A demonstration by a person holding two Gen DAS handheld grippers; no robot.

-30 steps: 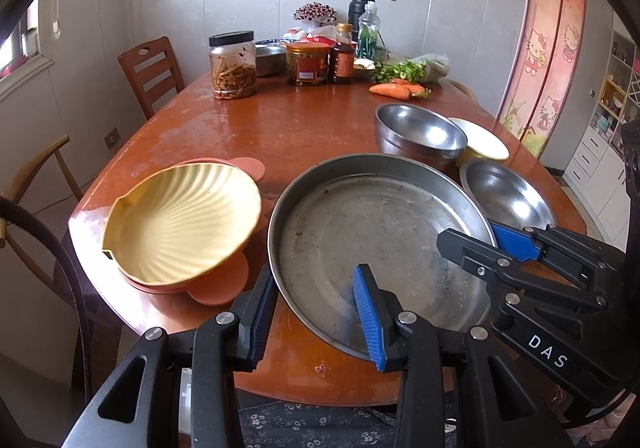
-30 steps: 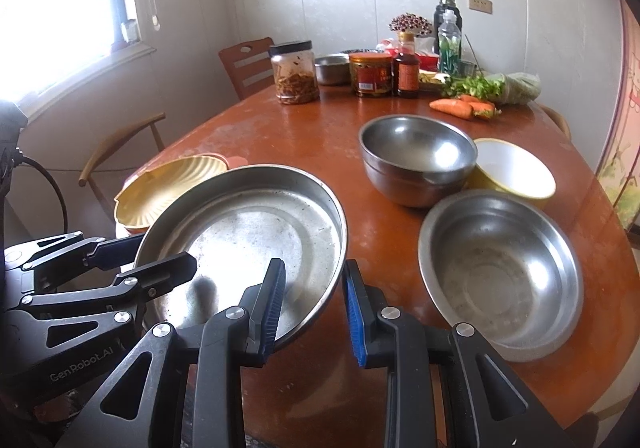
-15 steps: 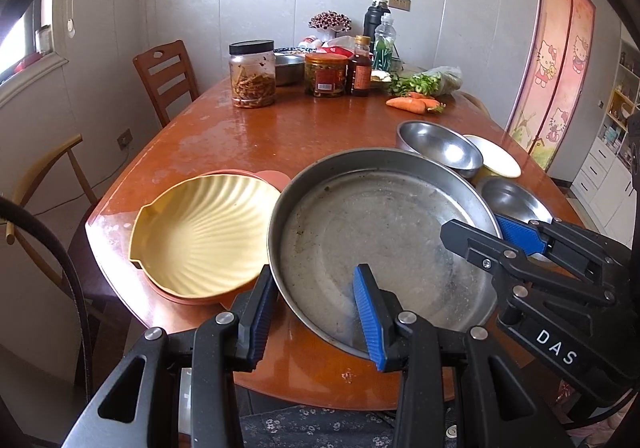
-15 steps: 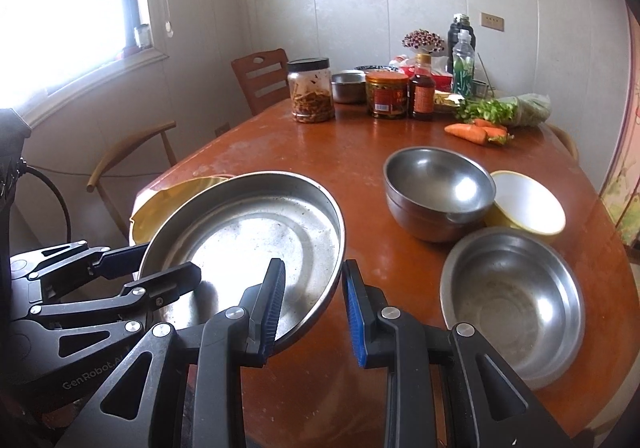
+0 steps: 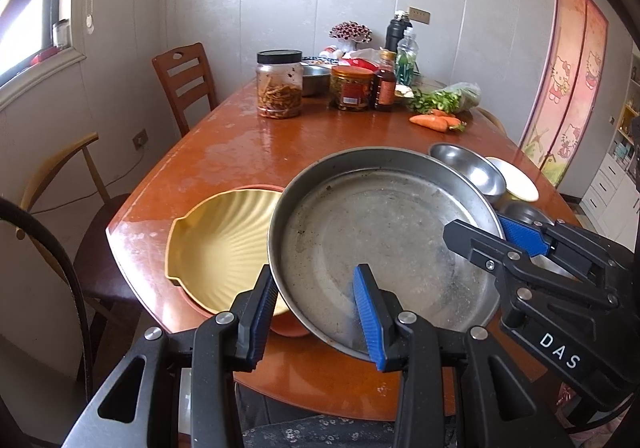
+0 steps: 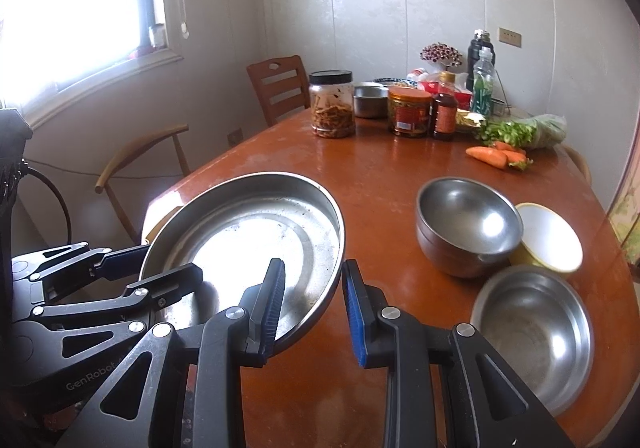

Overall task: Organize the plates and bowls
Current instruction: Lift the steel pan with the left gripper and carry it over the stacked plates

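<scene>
A large round steel plate (image 5: 384,240) hangs tilted above the near end of the table, held by both grippers. My left gripper (image 5: 316,316) is shut on its near rim, one blue pad inside the plate and one outside. My right gripper (image 6: 314,308) is shut on the opposite rim, and the left wrist view shows it at the plate's right side. The plate's left edge overlaps a yellow shell-shaped plate (image 5: 220,248), which rests on a pink plate (image 5: 288,328). To the right stand a deep steel bowl (image 6: 468,224), a yellow bowl (image 6: 548,236) and a shallow steel bowl (image 6: 536,328).
The brown table (image 6: 384,184) carries jars (image 6: 332,108), bottles, a small steel pot, greens and carrots (image 6: 496,156) at its far end. Wooden chairs (image 5: 184,80) stand along the left side by the wall. The table's near edge runs just under the grippers.
Both grippers have risen and pulled back with the steel plate. The plate is now clear of the table, and its left edge has come over the yellow shell plate.
</scene>
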